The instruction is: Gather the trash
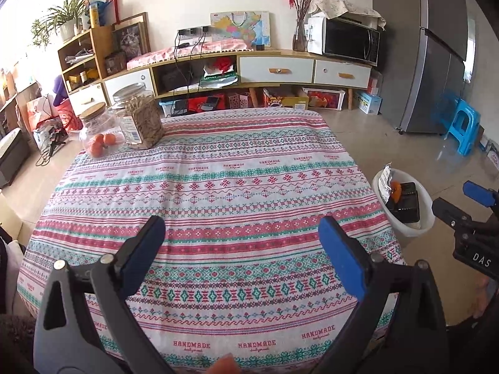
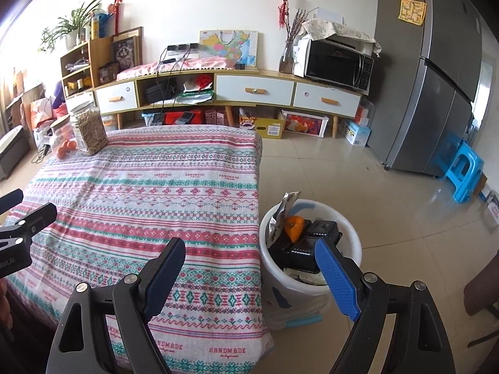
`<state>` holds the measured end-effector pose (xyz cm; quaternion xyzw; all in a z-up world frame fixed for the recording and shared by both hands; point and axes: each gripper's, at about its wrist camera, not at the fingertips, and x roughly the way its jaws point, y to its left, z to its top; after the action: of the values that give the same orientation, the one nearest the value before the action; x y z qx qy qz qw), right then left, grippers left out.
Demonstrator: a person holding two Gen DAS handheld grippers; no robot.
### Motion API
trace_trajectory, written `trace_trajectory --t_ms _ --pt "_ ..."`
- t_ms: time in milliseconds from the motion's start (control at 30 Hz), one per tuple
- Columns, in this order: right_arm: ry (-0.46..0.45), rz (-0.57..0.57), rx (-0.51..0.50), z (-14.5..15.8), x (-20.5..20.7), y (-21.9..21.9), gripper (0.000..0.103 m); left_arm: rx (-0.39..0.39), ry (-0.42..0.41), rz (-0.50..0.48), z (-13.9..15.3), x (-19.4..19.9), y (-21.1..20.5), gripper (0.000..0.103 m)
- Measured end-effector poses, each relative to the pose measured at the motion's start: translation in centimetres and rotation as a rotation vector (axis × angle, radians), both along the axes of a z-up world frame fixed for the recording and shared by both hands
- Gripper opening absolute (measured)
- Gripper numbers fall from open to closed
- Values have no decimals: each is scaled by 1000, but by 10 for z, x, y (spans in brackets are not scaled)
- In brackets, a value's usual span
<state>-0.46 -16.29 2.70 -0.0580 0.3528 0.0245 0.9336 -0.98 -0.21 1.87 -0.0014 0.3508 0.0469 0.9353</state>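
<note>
Both grippers empty, jaws wide apart: left gripper over the near middle of the table, right gripper at the table's right edge, with the bin just beyond its right finger.

Trash sits in the bin, on the floor just right of the table: black tray, orange peel, foil wrapper sticking up at the far left rim. Bin looks near full.

Cloth looks clear of loose trash, apart from a small orange scrap at the very near edge in the left view; cannot tell what it is. Far left corner holds only two jars and oranges, probably not trash.

Handling, judged:
- Tray: thin plastic, light, springy, slick. Pinch a rim wall, not the flat base; hard squeeze likely cracks or pops it out.
- Wrapper: near weightless, crinkly, slippery. Grab the upright top edge, full pad contact.
- Peel: soft, light, possibly damp, tears easily. Take across the thick part, gently.
- Scrap: small, low on the cloth. Risk of pinching fabric along with it; come in flat, close slowly.
- Bin: rigid, light, tips if the rim gets knocked.
</note>
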Motion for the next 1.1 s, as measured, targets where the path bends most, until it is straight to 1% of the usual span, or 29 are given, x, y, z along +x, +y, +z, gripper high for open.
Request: trace_trajectory --t_ms 233,533,1100 --pt "-1 0 0 -1 0 0 87 -11 -9 -6 1 -2 -1 98" --pt "2 8 -7 -4 -1 5 87 -33 2 -12 0 -2 0 99" --pt "1 5 -4 -1 -1 5 88 -33 21 -18 -2 0 -2 99"
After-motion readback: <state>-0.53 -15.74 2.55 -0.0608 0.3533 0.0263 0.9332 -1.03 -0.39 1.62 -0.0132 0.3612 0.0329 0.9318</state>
